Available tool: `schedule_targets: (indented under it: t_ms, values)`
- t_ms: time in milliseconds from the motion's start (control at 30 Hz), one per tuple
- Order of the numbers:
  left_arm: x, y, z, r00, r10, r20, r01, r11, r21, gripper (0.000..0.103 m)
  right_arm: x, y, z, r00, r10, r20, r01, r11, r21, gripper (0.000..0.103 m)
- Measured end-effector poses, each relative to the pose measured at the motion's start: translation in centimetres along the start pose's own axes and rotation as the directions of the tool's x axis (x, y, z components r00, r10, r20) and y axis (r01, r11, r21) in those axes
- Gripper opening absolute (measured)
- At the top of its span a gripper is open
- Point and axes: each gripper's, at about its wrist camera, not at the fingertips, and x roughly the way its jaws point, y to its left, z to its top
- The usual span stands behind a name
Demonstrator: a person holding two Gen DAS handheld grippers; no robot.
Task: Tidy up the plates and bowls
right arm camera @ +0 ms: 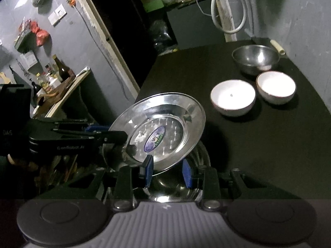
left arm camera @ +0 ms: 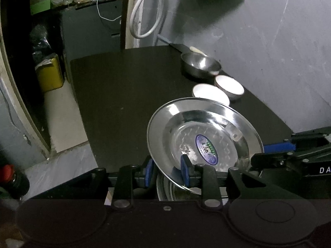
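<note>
Two grippers: left fingers (left arm camera: 149,170) pinch the tilted steel plate's (left arm camera: 204,132) rim, right fingers (right arm camera: 187,172) spread beside it.

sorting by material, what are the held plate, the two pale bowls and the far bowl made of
Plate: looks like polished stainless steel, with mirror reflections and a maker's sticker in its middle.
Two pale bowls: probably glazed ceramic, white inside with a thin dark rim; melamine is possible.
Far bowl: steel too, with a duller brushed sheen.
</note>
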Motion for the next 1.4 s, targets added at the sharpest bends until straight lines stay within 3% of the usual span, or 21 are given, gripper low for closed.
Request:
schedule_targets:
  t_ms: [567, 1400]
  values:
    - [0.2, -1.2, -1.3, 0.996, -0.010, -0.089, 0.014, 0.999, 0.050, 0.033, -0.1, 0.0, -1.4, 0.994, 0.015, -0.111, -0.013, 1.000, 0.013, 0.034]
    - [0.9, -1.4, -1.5, 0.990, -0.022, -0.142, 0.029, 0.999, 0.046, 0.035, 0.5, -0.3, -1.1, 0.987, 0.026, -0.159, -0.022, 0.999, 0.028, 0.035]
